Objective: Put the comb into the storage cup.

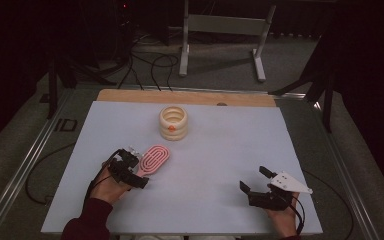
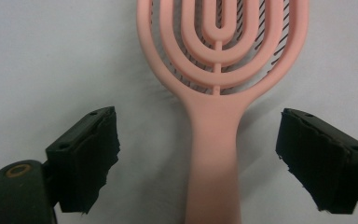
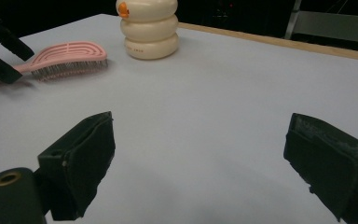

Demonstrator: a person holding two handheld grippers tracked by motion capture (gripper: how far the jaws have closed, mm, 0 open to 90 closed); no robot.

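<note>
1. I see one container, a cream ribbed holder (image 1: 173, 122) stacked like three rings with an orange dot on its front, above the centre of the high view; its top is open, and I cannot tell what is inside.
2. The pink vented hairbrush (image 1: 154, 158) lies flat, bristles down, lower left of the holder and well apart from it.
3. My left gripper (image 1: 131, 166) sits at the brush's handle at lower left; in the left gripper view the handle (image 2: 213, 158) runs up between the jaws, which stand apart and clear of it on both sides.
4. My right gripper (image 1: 254, 180) rests at lower right with its jaws spread over bare surface.
5. The white tabletop (image 1: 230, 145) has a wooden strip (image 1: 185, 96) along its far edge.
6. Beyond it the room is dark, with grey carpet, loose cables (image 1: 150, 65) and a grey metal stand (image 1: 222, 37) at the top.
</note>
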